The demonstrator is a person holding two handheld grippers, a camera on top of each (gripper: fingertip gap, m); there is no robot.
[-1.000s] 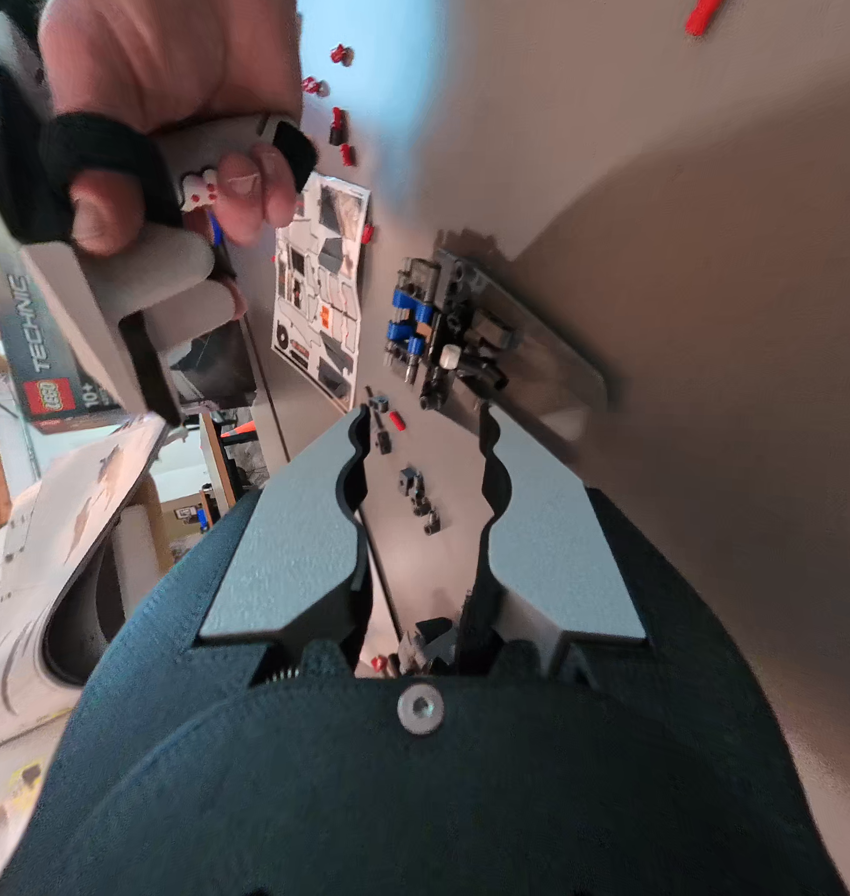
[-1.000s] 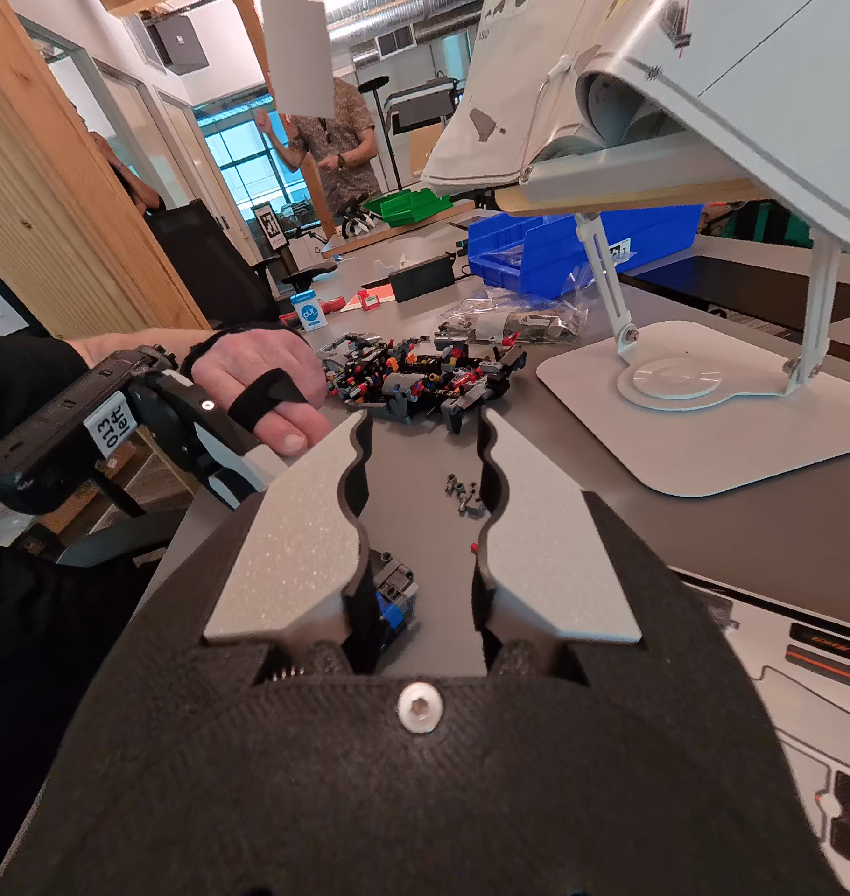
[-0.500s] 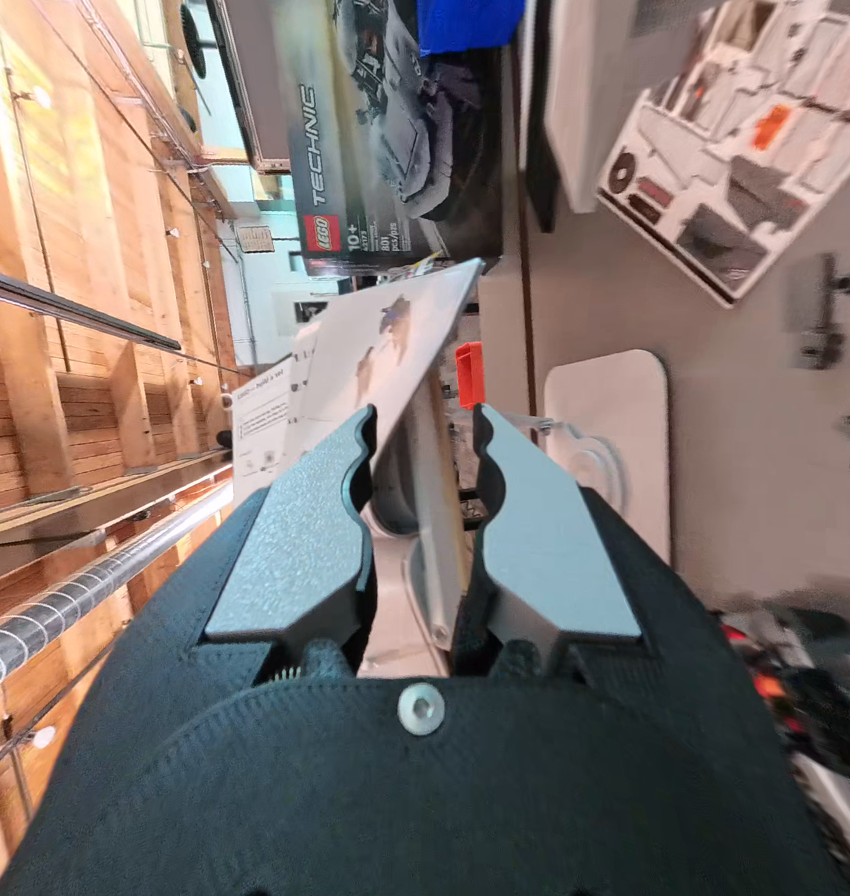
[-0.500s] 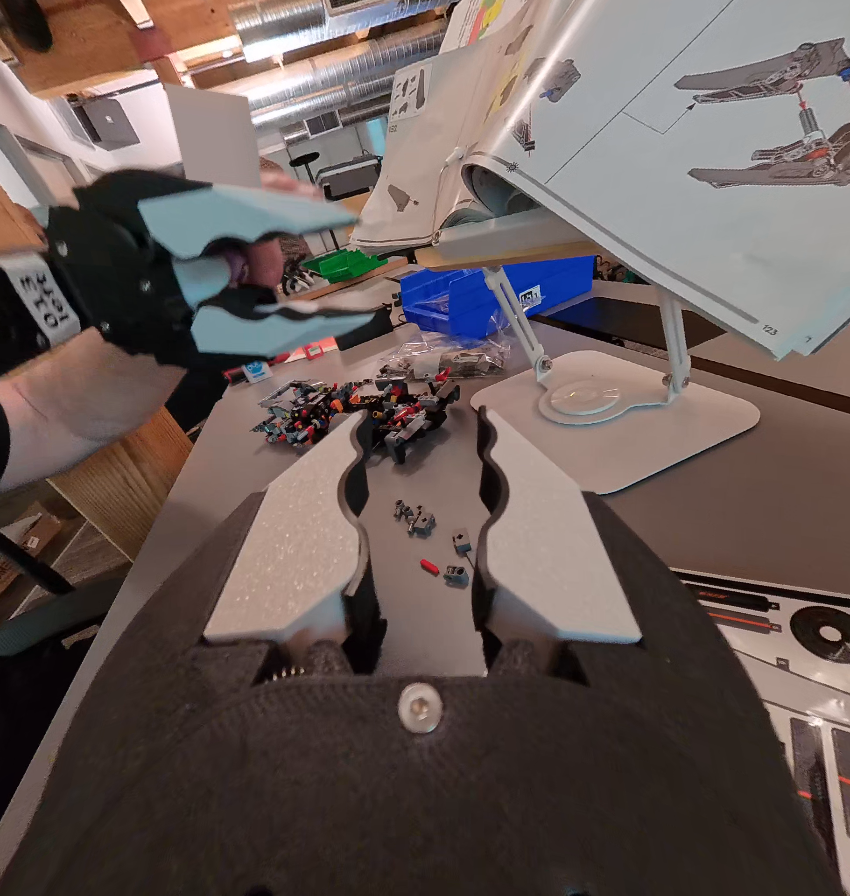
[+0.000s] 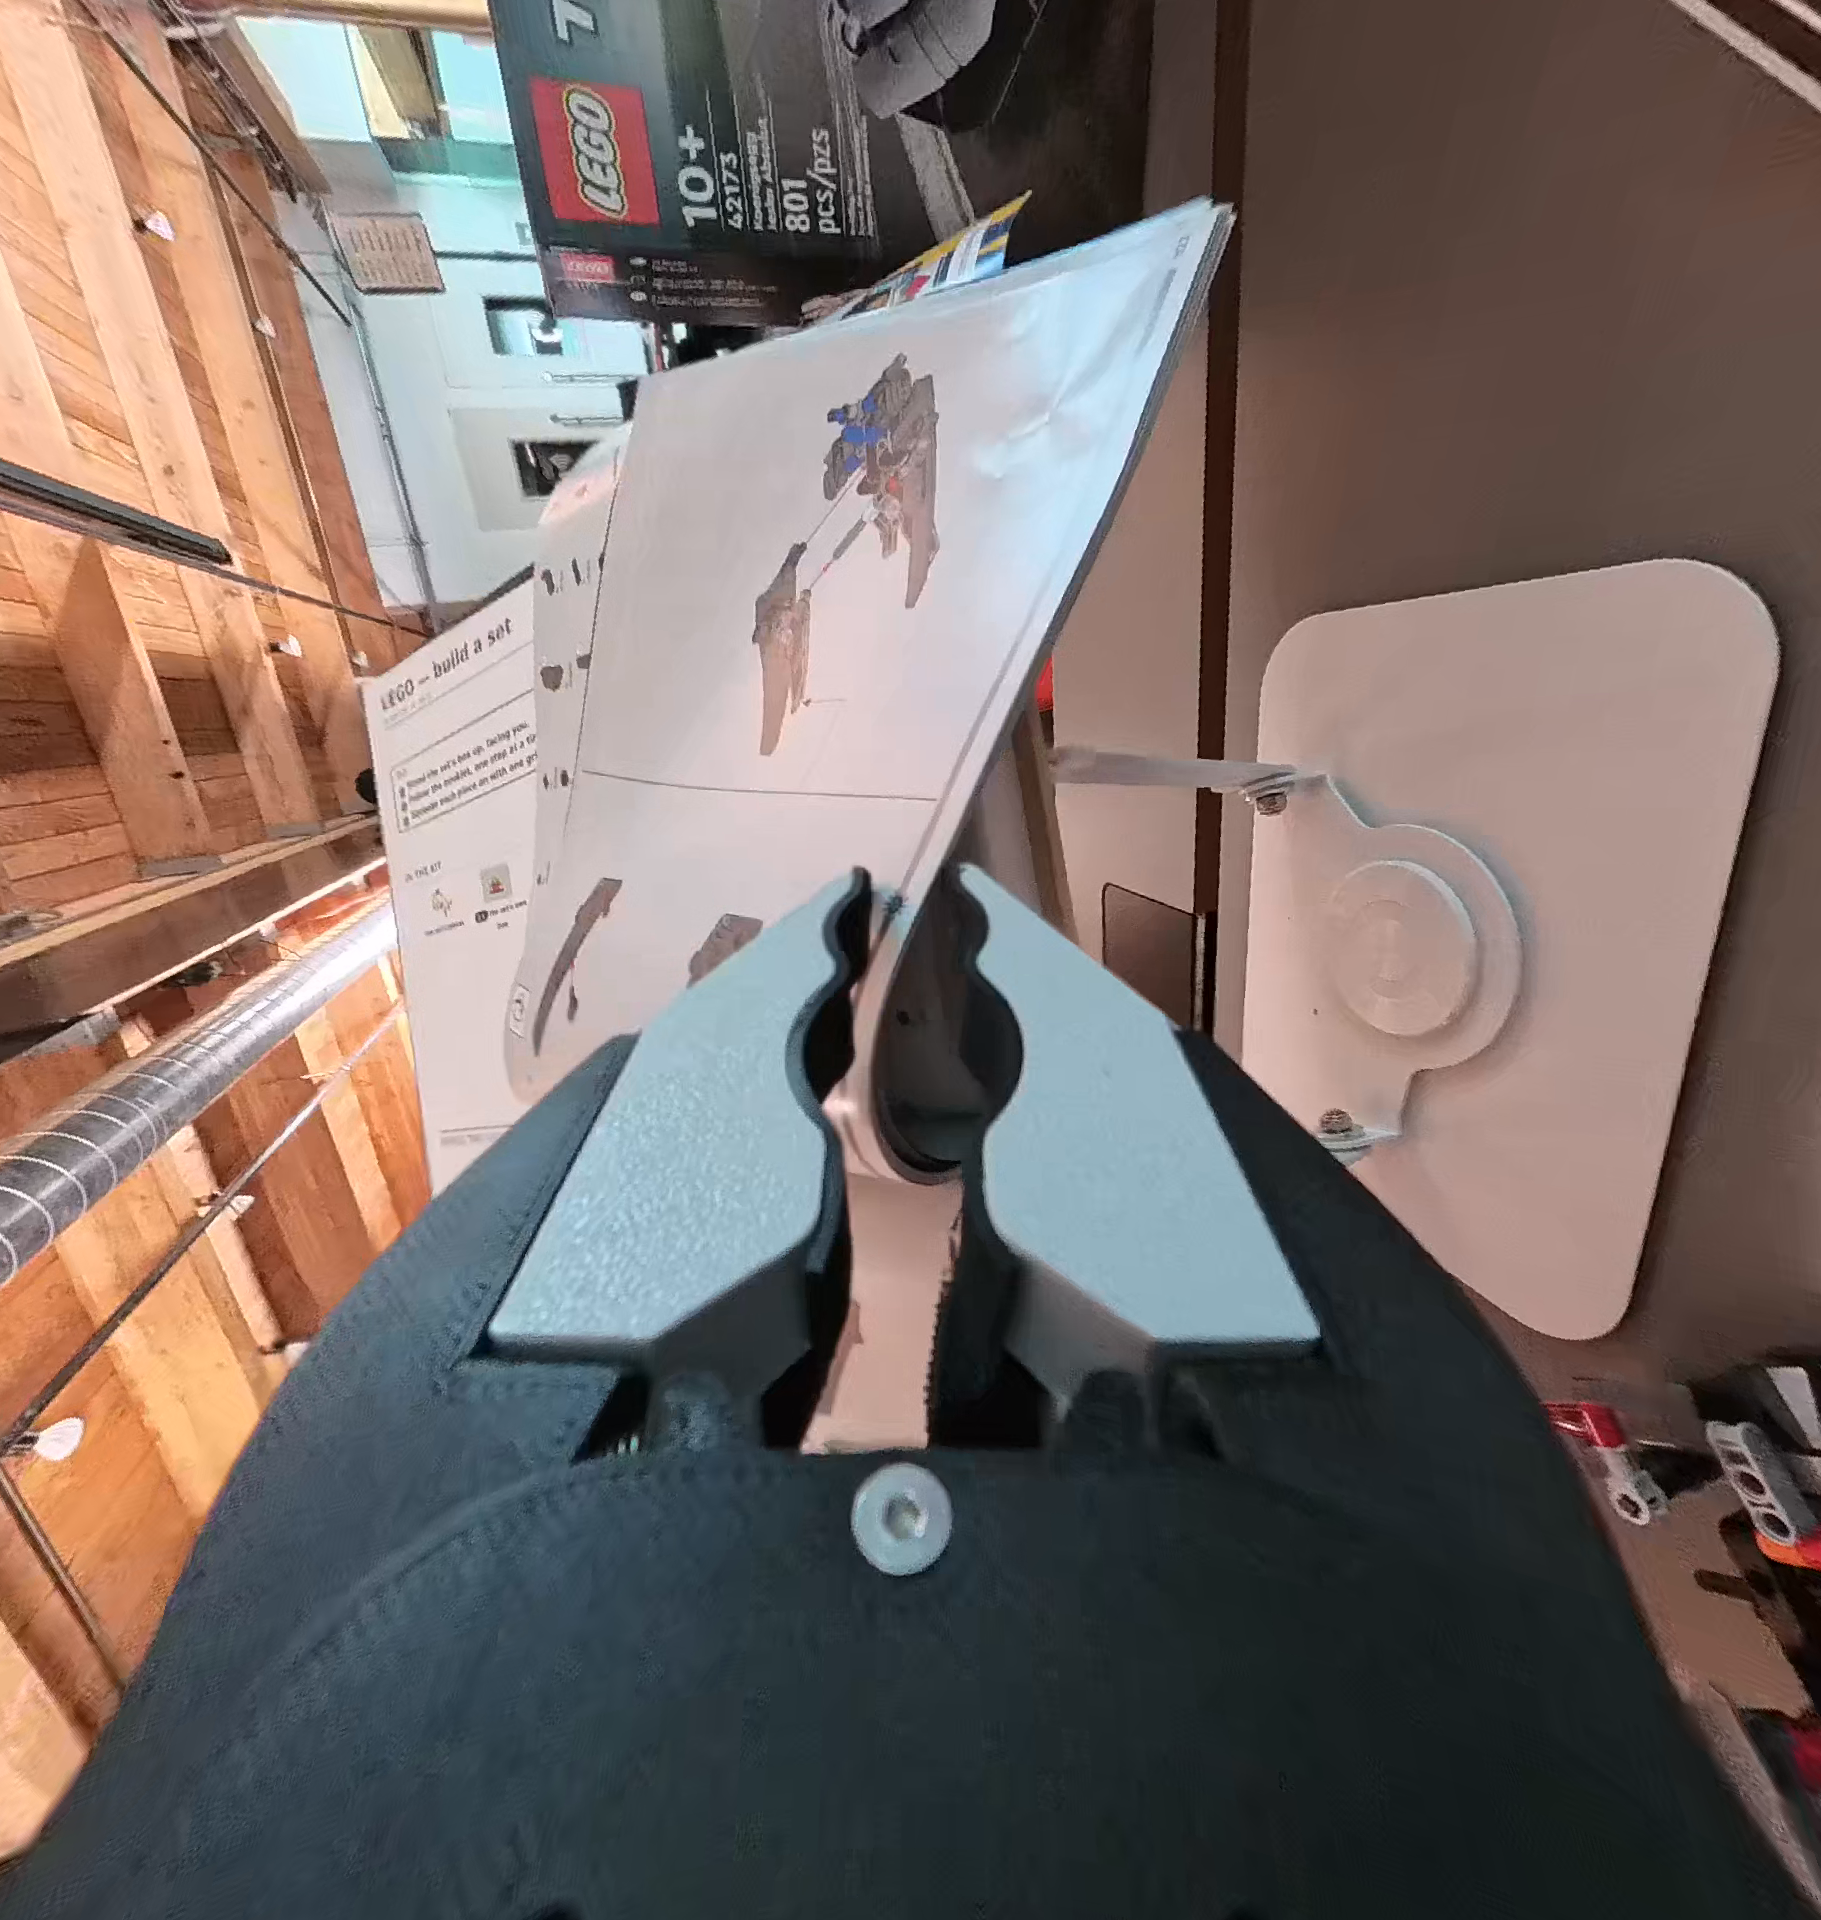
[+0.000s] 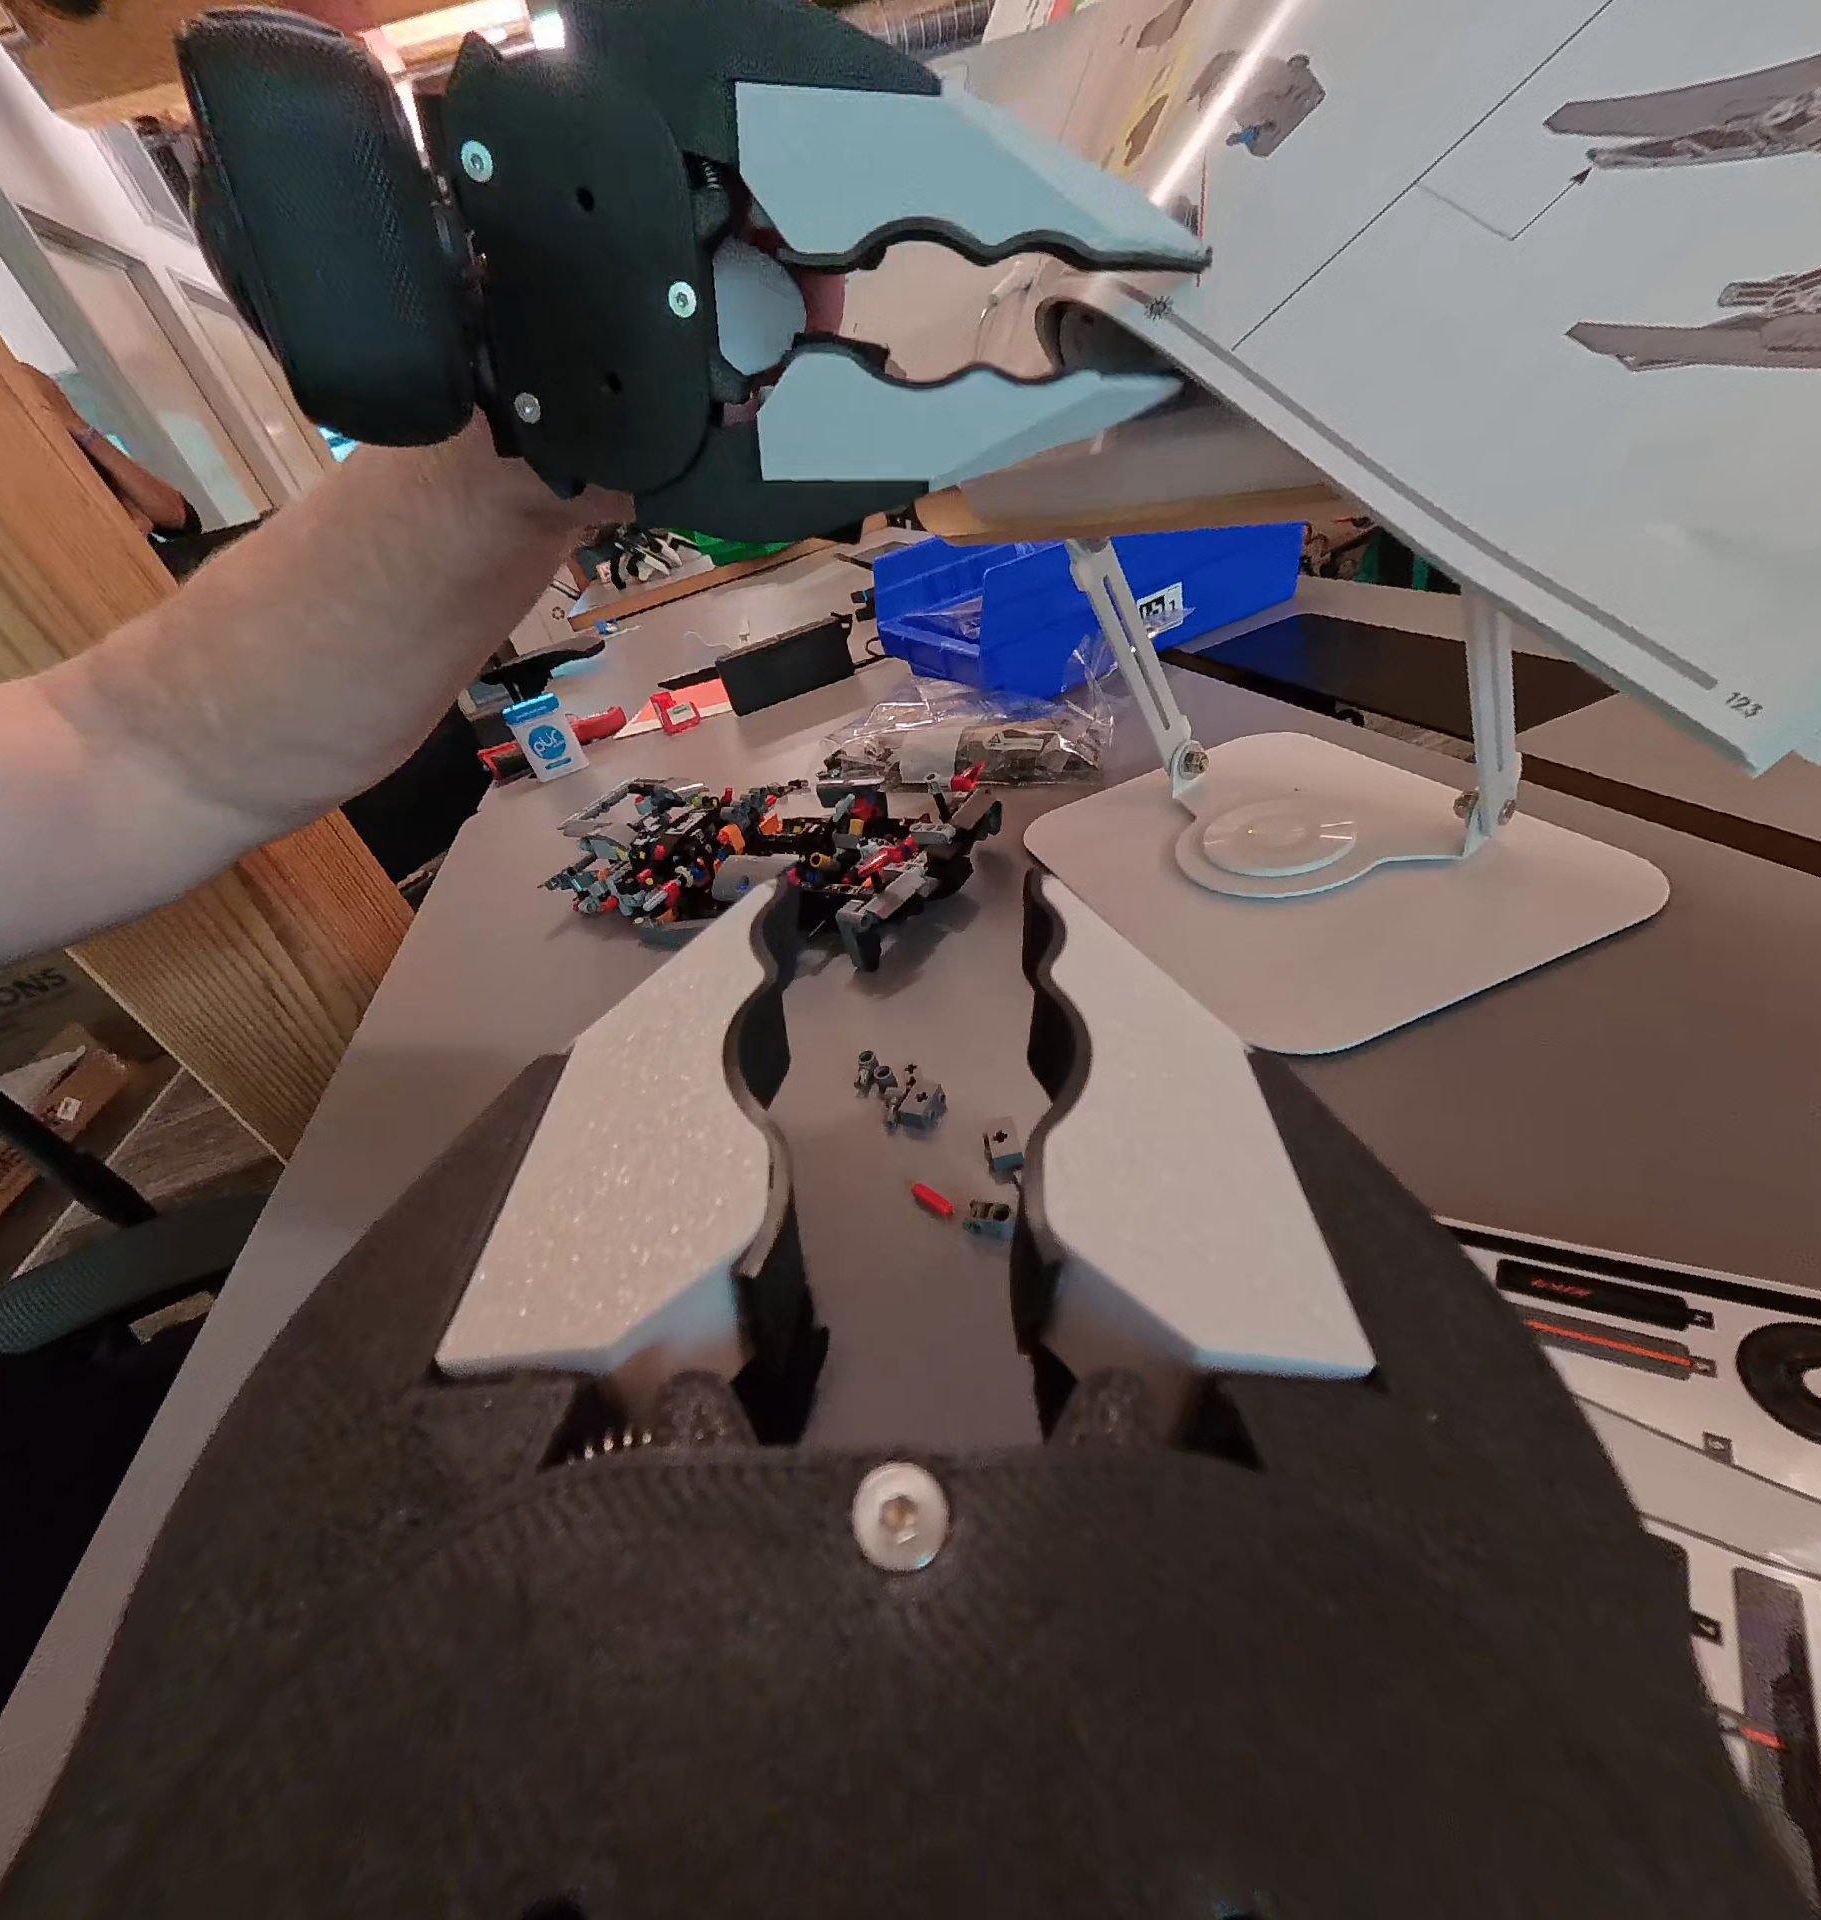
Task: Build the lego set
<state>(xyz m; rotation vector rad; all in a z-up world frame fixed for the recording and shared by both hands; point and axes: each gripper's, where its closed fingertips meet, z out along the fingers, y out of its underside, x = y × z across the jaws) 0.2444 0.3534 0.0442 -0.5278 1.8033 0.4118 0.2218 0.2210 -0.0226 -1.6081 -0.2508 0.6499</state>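
Left tongs (image 5: 911,914): nearly together astride the instruction booklet's (image 5: 885,582) page edge, which we judge we mean to turn. Right tongs (image 6: 901,914): apart, empty, hovering over loose pieces (image 6: 911,1096); half-built model (image 6: 771,847) just beyond their tips.

This looks like a shared workshop or maker lab: bare timber walls (image 5: 106,520) and exposed pipes (image 5: 158,1122) overhead, long grey worktables (image 6: 1508,1122), a blue parts bin (image 6: 1041,613) at the far edge, and another person's arm (image 6: 127,488) by the glass doors.
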